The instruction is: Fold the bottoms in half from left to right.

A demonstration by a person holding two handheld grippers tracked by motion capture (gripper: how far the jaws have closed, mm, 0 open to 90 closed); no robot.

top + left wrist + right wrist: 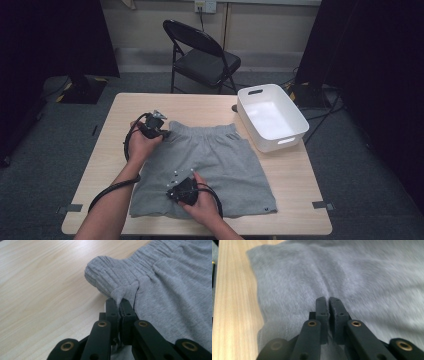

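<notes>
High view: one shorts (210, 165), two tongs (165, 134) (172, 192), one bin (272, 117).

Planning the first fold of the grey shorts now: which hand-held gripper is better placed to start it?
Left, probably. The left hand-held gripper is shut on the waistband corner of the grey shorts, by the table's bare wood. The right hand-held gripper is shut over the flat middle cloth, pinching no edge.
</notes>
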